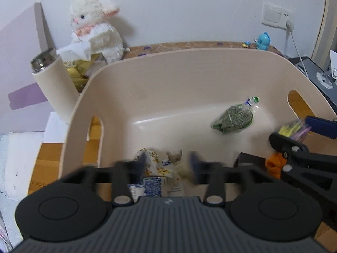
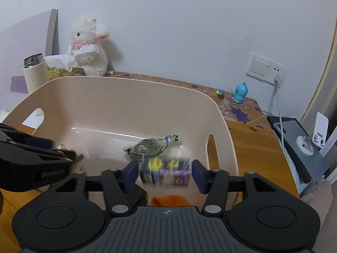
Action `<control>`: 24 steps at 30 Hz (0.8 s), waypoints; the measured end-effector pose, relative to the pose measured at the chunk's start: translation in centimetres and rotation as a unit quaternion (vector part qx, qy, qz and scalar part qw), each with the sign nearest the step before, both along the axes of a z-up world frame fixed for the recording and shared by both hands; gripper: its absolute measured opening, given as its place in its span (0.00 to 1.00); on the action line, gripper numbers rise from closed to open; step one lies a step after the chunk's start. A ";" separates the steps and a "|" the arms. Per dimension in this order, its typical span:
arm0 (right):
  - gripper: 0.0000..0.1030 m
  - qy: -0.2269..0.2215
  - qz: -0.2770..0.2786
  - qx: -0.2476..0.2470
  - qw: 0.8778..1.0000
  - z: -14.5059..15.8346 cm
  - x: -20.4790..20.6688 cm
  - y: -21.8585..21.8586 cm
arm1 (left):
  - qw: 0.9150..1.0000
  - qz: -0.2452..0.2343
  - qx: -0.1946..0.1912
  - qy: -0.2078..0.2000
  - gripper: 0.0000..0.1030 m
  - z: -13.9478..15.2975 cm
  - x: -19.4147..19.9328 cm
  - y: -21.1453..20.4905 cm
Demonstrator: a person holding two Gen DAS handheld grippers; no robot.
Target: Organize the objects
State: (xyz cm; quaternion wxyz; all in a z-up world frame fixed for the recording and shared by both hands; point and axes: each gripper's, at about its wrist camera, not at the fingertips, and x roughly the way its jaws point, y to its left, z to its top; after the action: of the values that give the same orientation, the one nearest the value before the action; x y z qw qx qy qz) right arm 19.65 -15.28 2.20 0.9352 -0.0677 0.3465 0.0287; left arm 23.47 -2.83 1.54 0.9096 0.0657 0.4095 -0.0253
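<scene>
Releasing both items over the beige bin [image 2: 118,97]: the right gripper [image 2: 165,174] stands parted with a blurred colourful box [image 2: 166,172] loose between its pads, and the left gripper [image 1: 167,164] is likewise unclenched above a floral packet [image 1: 151,164] at the bin's near wall. Both items are probably falling (hence the blur). The box, dropping close to the near right rim, could clip it and tumble onto the tabletop [image 2: 252,147].

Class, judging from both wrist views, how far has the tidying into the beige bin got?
Done: a green packet lies in the beige bin. In hand: the right gripper, jaws apart, brackets a blurred colourful box over the bin. Left: an orange item nearer the camera.
</scene>
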 end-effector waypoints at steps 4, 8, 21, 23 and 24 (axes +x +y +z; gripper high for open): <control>0.79 -0.008 -0.005 0.010 1.000 0.6 -0.4 -0.5 | 1.000 0.000 0.001 -0.022 0.72 1.0 -0.6 0.2; 0.89 -0.022 -0.009 0.010 1.000 1.7 -1.2 -1.1 | 0.999 0.006 -0.002 -0.039 0.76 2.0 -1.0 0.6; 0.99 -0.069 0.008 0.027 0.997 5.8 -5.9 -2.8 | 0.996 0.021 -0.012 -0.083 0.83 5.4 -5.3 2.1; 1.00 -0.071 0.011 0.028 0.997 6.0 -6.8 -2.9 | 0.996 0.020 -0.011 -0.088 0.84 5.6 -6.3 2.2; 1.00 -0.072 0.010 0.029 0.997 6.0 -7.2 -3.0 | 0.996 0.021 -0.013 -0.089 0.84 5.6 -6.8 2.2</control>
State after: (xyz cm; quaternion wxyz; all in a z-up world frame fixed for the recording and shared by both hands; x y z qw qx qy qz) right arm 12.41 -18.29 8.23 0.9589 -0.0464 0.2766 0.0432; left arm 16.66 -0.60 7.19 0.9434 0.0472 0.3283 -0.0052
